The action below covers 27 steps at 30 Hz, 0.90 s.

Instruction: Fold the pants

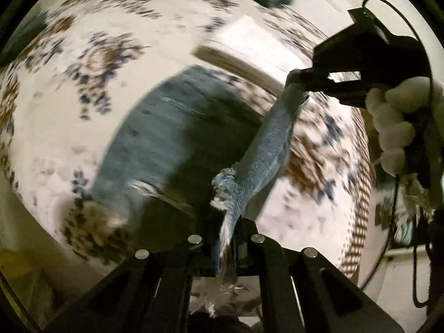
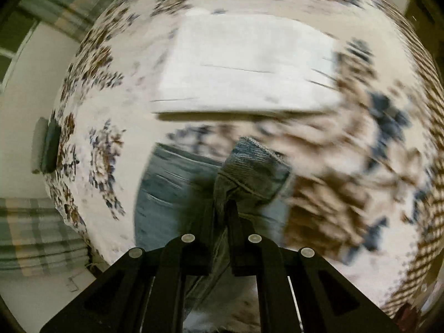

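White folded stack beyond the jeans

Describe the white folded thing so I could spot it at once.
Find the floral bedspread that fills the view. Beyond the jeans lies a folded white cloth: plain and rectangular, with no pattern.

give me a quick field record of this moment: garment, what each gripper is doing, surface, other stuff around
garment: blue jeans, one frayed edge lifted, the rest lying on the bed
left gripper: shut on the frayed denim edge
right gripper: shut on a seamed denim fold
surface: floral bedspread, white with brown and blue print
also there: folded white cloth beyond the jeans
image quality: background motion-blurred in both views
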Motion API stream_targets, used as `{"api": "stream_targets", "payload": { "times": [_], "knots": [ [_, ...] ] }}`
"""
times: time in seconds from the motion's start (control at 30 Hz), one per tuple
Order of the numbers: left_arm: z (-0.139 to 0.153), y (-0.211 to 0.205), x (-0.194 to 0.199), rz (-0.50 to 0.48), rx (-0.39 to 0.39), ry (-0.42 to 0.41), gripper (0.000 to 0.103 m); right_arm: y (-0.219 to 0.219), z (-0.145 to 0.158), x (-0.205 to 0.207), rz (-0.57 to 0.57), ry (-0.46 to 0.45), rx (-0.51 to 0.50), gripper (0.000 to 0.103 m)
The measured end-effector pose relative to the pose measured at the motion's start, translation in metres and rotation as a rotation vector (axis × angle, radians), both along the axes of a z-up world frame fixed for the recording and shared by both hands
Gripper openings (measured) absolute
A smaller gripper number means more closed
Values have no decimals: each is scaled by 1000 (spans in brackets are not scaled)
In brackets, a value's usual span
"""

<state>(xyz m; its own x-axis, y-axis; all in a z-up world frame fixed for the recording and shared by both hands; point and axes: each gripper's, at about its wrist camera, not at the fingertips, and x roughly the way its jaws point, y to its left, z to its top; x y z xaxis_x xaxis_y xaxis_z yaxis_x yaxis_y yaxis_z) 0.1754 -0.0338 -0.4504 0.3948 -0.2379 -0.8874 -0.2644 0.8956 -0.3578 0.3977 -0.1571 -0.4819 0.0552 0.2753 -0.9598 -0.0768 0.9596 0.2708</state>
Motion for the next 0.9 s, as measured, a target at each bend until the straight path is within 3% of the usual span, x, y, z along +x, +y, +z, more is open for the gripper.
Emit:
{"api": "stream_targets", "payload": {
  "times": [0.23,0.37,0.47,0.57,0.6,0.63,0.67,0.7,0.73,0.8,0.9],
  "knots": [
    [-53,72,-1,119,-16,49,4,137,-65,25,148,68,-120,8],
    [-86,91,-9,174,-19,89,5,164,-97,21,210,86,-214,8],
    [-104,101,-17,232,-25,136,8,176,-105,15,229,90,-255,9],
    [-102,114,-33,324,-28,135,10,183,-102,8,275,114,-224,21],
    [-98,117,-39,357,-6,141,15,183,-98,6,289,113,-199,31],
    [-94,118,-44,378,12,144,30,181,-90,2,316,124,-133,37],
    [-88,119,-52,405,17,131,51,177,-83,-2,339,138,-82,54],
    [-81,118,-60,433,13,114,64,172,-75,-6,352,139,-58,67],
    [-75,117,-67,459,5,103,89,163,-67,-10,361,121,-44,71],
    [-63,107,-76,506,-25,75,94,134,-46,-20,383,60,-42,93],
    [-52,76,-85,579,-111,47,94,76,-31,-36,400,48,-21,101]
  ]
}}
